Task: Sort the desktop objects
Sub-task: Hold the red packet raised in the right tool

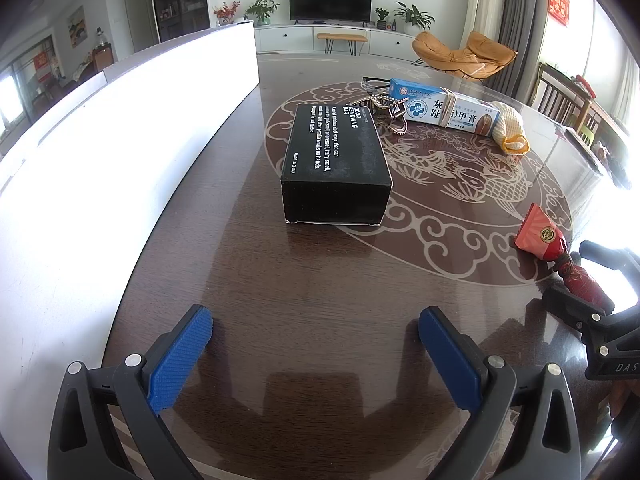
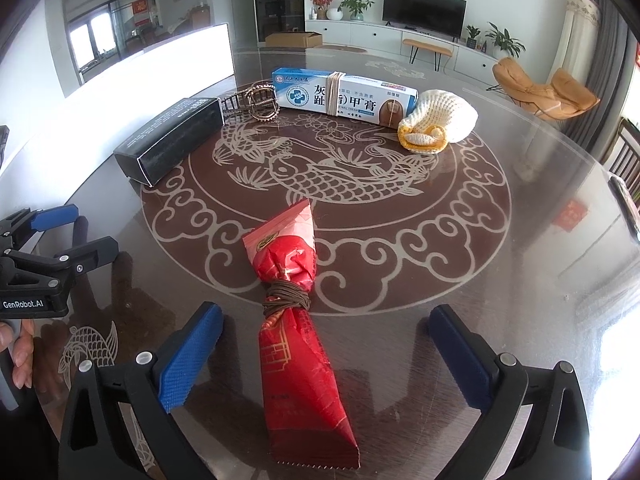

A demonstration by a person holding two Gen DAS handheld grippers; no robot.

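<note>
Partly cut off – red packet [image 2: 298,332] between open right gripper [image 2: 326,344].

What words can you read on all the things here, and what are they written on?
"ODOR REMOVING BAR" and "MADE IN CHINA": black box.
"灰趾(指)甲膏" and "NAIL CREAM": blue and white cream box; its small print is too tiny to read.
"GenRobot.AI": left gripper body, seen from the right wrist.
"DAS": right gripper body, cut off at the picture's edge.
Red wrapped packet: gold emblem and print, too blurred to read.
</note>
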